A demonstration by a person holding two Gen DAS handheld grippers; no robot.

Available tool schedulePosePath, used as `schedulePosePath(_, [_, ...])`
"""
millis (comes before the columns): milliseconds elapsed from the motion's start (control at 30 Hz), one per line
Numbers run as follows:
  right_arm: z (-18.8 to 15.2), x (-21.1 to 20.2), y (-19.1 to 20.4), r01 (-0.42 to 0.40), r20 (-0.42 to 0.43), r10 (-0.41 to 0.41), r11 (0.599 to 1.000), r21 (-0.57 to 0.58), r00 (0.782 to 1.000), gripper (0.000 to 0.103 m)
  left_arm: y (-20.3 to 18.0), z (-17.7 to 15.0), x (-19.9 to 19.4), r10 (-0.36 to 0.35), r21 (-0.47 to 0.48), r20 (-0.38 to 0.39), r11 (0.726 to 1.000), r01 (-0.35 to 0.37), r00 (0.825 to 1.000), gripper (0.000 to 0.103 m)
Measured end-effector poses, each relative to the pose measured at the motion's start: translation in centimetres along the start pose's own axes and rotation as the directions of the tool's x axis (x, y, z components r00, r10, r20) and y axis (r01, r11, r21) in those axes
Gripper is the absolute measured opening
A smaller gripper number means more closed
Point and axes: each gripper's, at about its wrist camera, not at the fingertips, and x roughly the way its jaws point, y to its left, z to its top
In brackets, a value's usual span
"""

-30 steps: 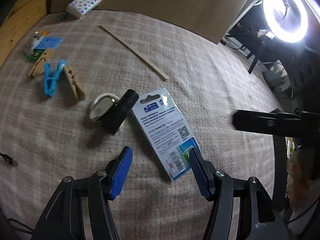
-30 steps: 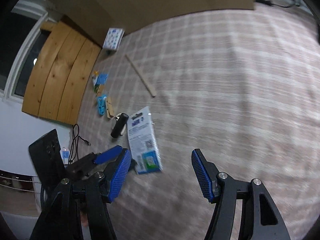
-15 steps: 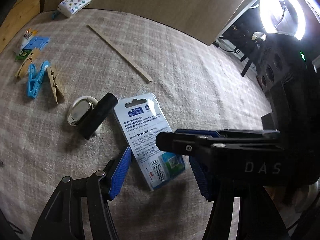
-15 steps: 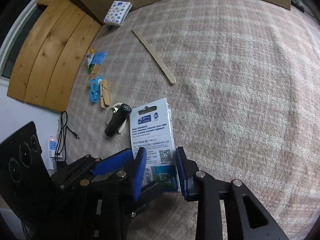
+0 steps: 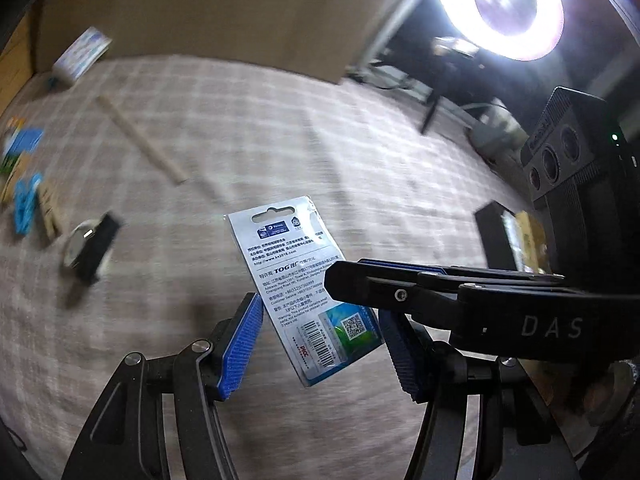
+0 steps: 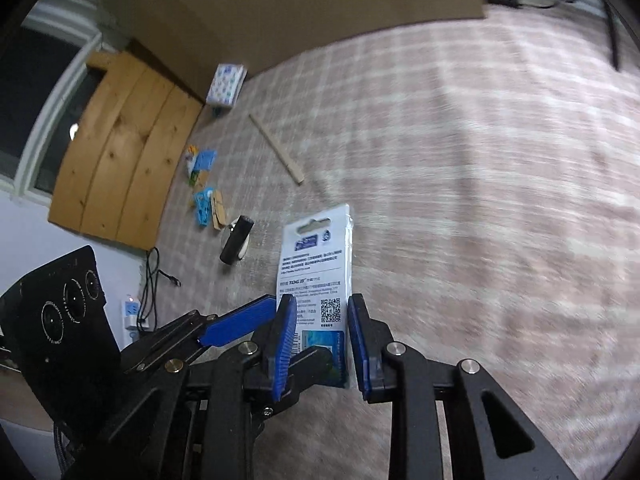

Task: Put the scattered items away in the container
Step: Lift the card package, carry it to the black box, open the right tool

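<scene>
Right hand-held gripper (image 6: 322,344) has the blister-pack card (image 6: 314,276) between its blue pads, jaws closing on its near end. Card looks lifted off the checked cloth (image 6: 460,200), upright, printed back facing the cameras, hang-hole end pointing far. Whether the pads actually press it yet, cannot tell.

Left hand-held gripper (image 5: 320,344) is spread, nothing pinched. The card (image 5: 296,276) hangs in front of its gap, with the right gripper's black fingers crossing in from the right.

Rest of the clutter lies on the cloth, far left:
- black cylinder (image 6: 237,246) lying across a shiny round item (image 5: 76,242), touching
- blue clothespin (image 6: 202,206) just beside a wooden clothespin (image 6: 218,208)
- small blue and green packets (image 6: 199,162) beyond those
- flat wooden stick (image 6: 276,148), well apart, angled
- patterned tissue pack (image 6: 226,84) at the far edge against the cardboard sheet (image 6: 280,8)

Ring light (image 5: 500,4) is lit, far right in the left wrist view. Both views motion-blurred.
</scene>
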Motion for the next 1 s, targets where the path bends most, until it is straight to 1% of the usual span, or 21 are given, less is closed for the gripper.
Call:
schedulePosePath(133, [-1.2,-4.3,-2.4,0.002,0.073,-0.006,0.999,0.054,0.997,0.024,-4.4,0.2,0.1,-0.04,0.079,0.0,0.996,0.04,0.999,0.063])
schedulePosePath(233, [-2.2,-7.4,-4.4,0.007,0.121,-0.018,0.995,0.095,0.992,0.024,-8.2,0.4,0.8,-0.077,0.137,-0.011,0.987,0.078,0.997,0.063])
schedulePosePath(400, [-4.5,-13.9,-8.6,0.016,0.219,-0.056,0.984,0.179,0.974,0.024,-15.7,0.2,1.8,-0.137,0.246,-0.036,0.959,0.142,0.99,0.063])
schedulePosePath(567, [-6.8,-19.8,-12.7,0.025,0.297,-0.103,0.966,0.256,0.949,0.024,-23.2,-0.1,3.4,-0.198,0.335,-0.078,0.918,0.212,0.977,0.063])
schedulePosePath(667, [-8.8,-23.1,-15.0,0.031,0.338,-0.138,0.953,0.302,0.931,0.024,-28.0,-0.7,4.4,-0.226,0.39,-0.105,0.886,0.249,0.969,0.063])
schedulePosePath(767, [-11.3,-26.1,-17.3,0.039,0.375,-0.178,0.936,0.349,0.91,0.024,-32.9,-1.6,5.5,-0.249,0.448,-0.137,0.848,0.284,0.959,0.063])
schedulePosePath(867, [-13.2,-28.5,-19.4,0.04,0.399,-0.209,0.92,0.391,0.893,0.024,-36.8,-2.4,6.6,-0.266,0.482,-0.168,0.818,0.314,0.949,0.063])
schedulePosePath(1000, [-15.6,-31.0,-22.3,0.039,0.418,-0.243,0.897,0.44,0.875,0.024,-40.8,-3.2,8.1,-0.27,0.518,-0.201,0.787,0.336,0.942,0.063])
